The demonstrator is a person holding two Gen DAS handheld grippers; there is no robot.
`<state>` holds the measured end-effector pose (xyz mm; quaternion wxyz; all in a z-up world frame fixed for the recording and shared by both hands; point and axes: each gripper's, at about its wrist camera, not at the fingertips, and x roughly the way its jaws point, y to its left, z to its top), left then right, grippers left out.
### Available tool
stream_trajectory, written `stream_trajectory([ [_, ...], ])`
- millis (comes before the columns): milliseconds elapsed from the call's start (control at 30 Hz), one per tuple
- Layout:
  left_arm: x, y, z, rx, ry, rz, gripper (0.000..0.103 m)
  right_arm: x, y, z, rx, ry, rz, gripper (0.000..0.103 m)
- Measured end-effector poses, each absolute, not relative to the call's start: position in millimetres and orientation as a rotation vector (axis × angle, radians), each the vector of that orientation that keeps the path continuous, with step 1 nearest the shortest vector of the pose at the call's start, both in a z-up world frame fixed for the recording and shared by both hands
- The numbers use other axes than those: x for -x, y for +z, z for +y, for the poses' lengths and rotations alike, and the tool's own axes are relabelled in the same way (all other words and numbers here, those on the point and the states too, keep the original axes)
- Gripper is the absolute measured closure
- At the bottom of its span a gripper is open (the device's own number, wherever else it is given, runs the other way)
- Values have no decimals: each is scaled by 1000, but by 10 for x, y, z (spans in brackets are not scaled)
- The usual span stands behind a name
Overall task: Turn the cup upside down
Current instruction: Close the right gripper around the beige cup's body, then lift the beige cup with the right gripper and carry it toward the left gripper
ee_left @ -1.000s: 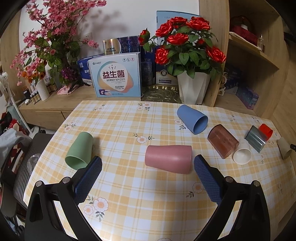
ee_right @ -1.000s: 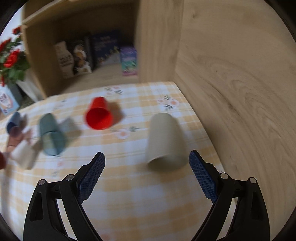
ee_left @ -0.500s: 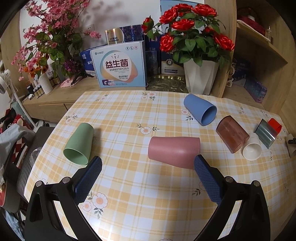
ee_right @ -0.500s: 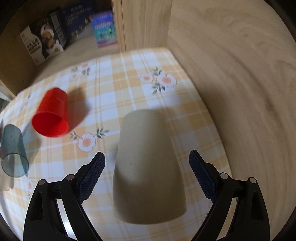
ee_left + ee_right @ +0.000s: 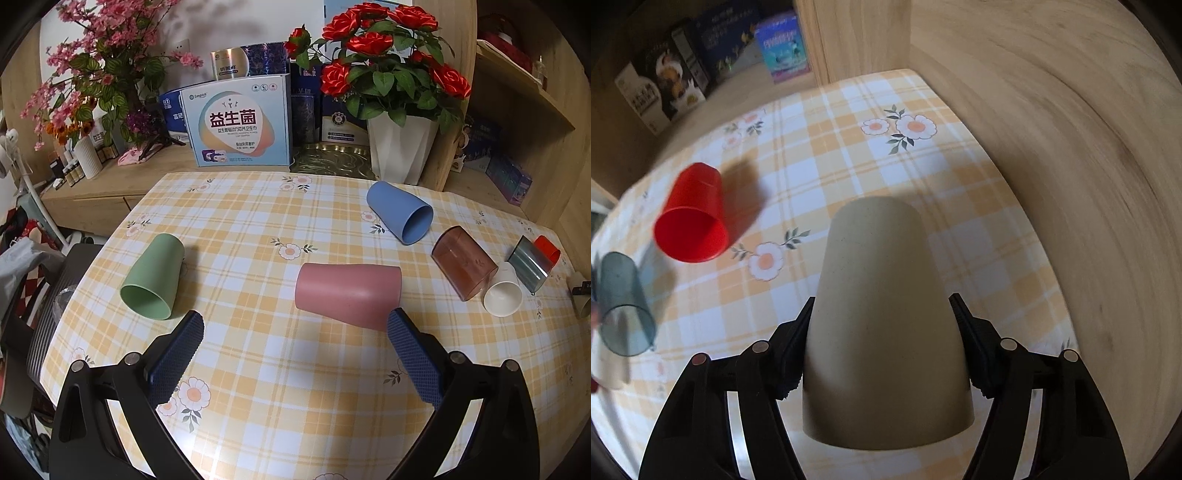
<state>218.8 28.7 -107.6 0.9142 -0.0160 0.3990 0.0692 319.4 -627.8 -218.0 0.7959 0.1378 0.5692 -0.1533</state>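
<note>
Right gripper has its jaws closed in against the sides of the beige cup, one pad on each flank, near the wide mouth end. The cup lies on its side on the checked counter, base pointing away from the camera, mouth toward it, close to the wooden wall panel on the right. Whether it is lifted clear of the cloth, I cannot tell.

Off to the left lies a red cup on its side, mouth facing the camera, and beyond it at the frame edge a smoky teal tumbler (blurred), also lying down.

Over on the other side, the left gripper hangs above the counter with its jaws spread wide and holding nothing. Just ahead of it the pink cup lies on its side, its wide end near the right pad. A green cup lies to the left, a blue cup farther back, a brown tumbler and a white cup at right, touching.
</note>
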Motion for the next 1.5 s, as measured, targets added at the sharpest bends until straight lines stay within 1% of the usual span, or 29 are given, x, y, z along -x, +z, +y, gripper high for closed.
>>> stream_trajectory([
  [300, -2031, -1059, 378, 75, 104, 803, 6, -2822, -1941, -5742, -377, -254, 1167, 36],
  [500, -1875, -1028, 494, 86, 84, 787, 6, -2601, -1685, -4949, -393, -101, 1137, 36],
  [767, -1657, -1024, 675, 104, 60, 781, 6, -2458, -1452, -3581, -319, 136, 1164, 36],
  [900, -1597, -1053, 764, 105, 64, 790, 6, -2405, -1458, -2939, -303, 222, 1160, 36],
  [1167, -1516, -1040, 1007, 117, 107, 783, 6, -2285, -1658, -1794, -263, 298, 1181, 36],
  [1333, -1496, -1047, 1133, 125, 138, 786, 6, -2218, -1756, -1423, -262, 265, 1186, 36],
  [1500, -1486, -1054, 1196, 134, 151, 789, 6, -2168, -1780, -1262, -249, 237, 1180, 36],
])
